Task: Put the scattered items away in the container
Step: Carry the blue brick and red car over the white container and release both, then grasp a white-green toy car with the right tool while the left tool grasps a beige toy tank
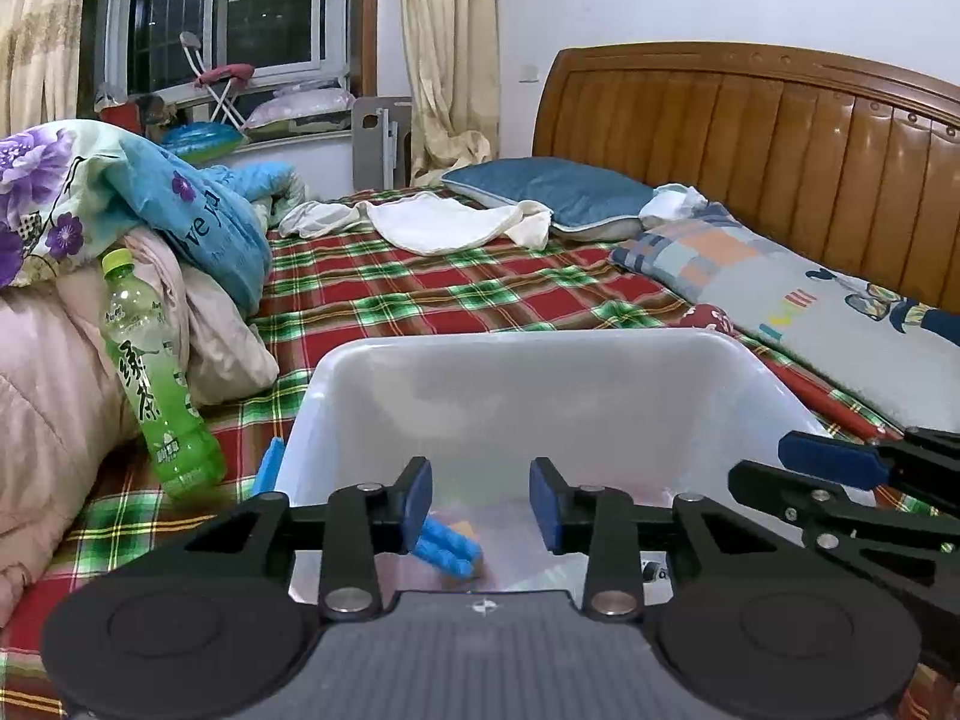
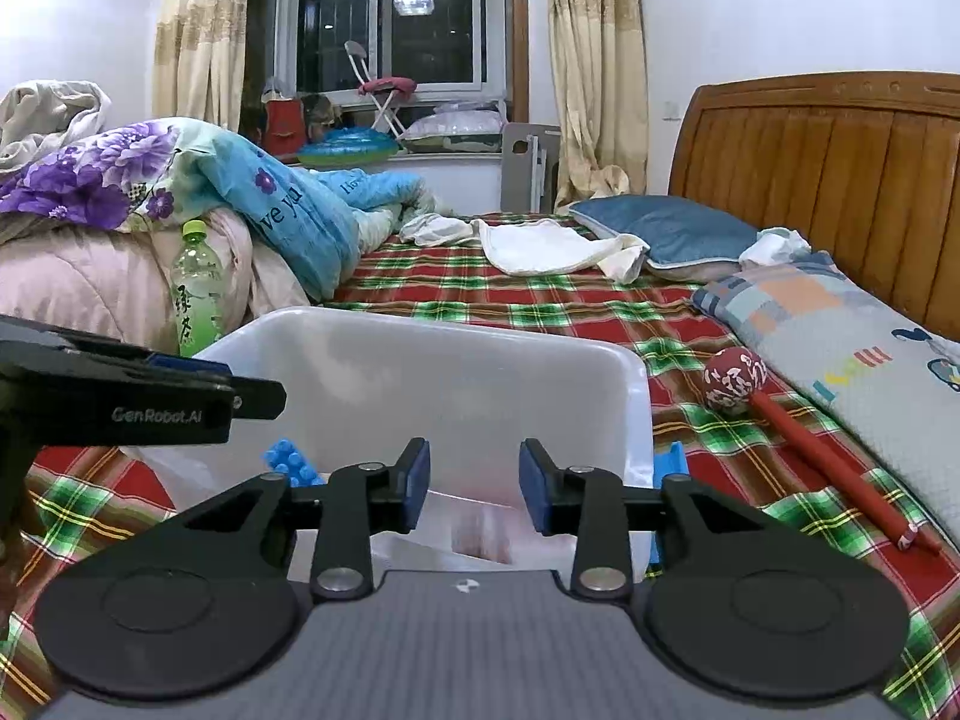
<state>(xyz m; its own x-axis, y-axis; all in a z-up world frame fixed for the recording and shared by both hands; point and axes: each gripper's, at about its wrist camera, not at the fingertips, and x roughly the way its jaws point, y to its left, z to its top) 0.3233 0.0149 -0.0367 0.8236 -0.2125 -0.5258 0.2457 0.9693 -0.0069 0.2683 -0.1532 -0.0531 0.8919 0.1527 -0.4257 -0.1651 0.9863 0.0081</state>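
A white translucent bin [image 1: 540,372] [image 2: 420,360] stands on the plaid bed. My left gripper [image 1: 482,504] hovers over its near edge, open, with nothing between the pads. Below it a blue knobbly toy [image 1: 447,549] [image 2: 288,462] lies in the bin. My right gripper [image 2: 474,486] is beside it over the same bin, also open and empty, above a pale packet [image 2: 480,534]. Each gripper shows in the other's view: the right gripper [image 1: 774,462] and the left gripper [image 2: 252,384]. A green tea bottle [image 1: 159,384] [image 2: 198,294] leans against the quilt left of the bin. A red massage hammer [image 2: 735,390] lies on the sheet to the right.
Piled quilts [image 1: 54,360] rise left of the bin. Pillows [image 2: 840,348] and the wooden headboard [image 1: 780,138] line the right side. White cloths [image 1: 438,222] lie farther up the bed. Blue latches [image 1: 269,468] [image 2: 669,468] stick out at the bin's sides.
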